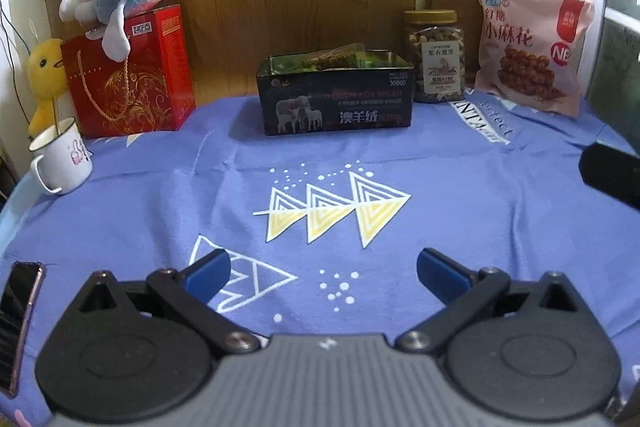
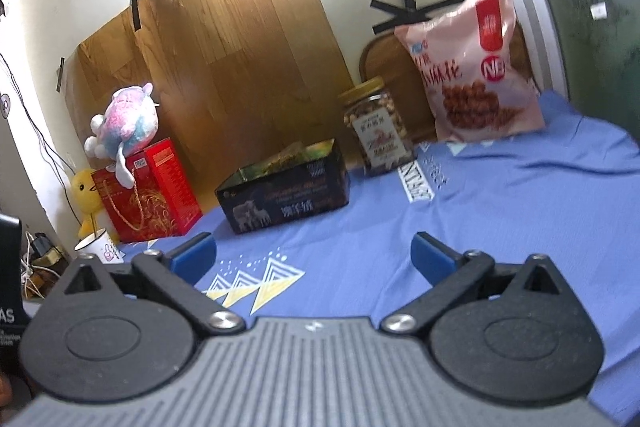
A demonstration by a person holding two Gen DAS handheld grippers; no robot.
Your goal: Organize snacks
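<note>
Judging from the snack packets already lying in the open black tin (image 1: 335, 95), little seems left, since both grippers' fingers (image 1: 208, 267) are spread wide and empty over the cleared blue desk (image 1: 460, 195).

Each gripper (image 1: 323, 269): blue fingertips; black linkages; silver screws; ribbed grey body.

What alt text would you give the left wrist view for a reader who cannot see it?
The left gripper is open and empty above a blue tablecloth. Along the back stand a red gift box, an open black tin of snacks, a nut jar and a pink snack bag.
</note>
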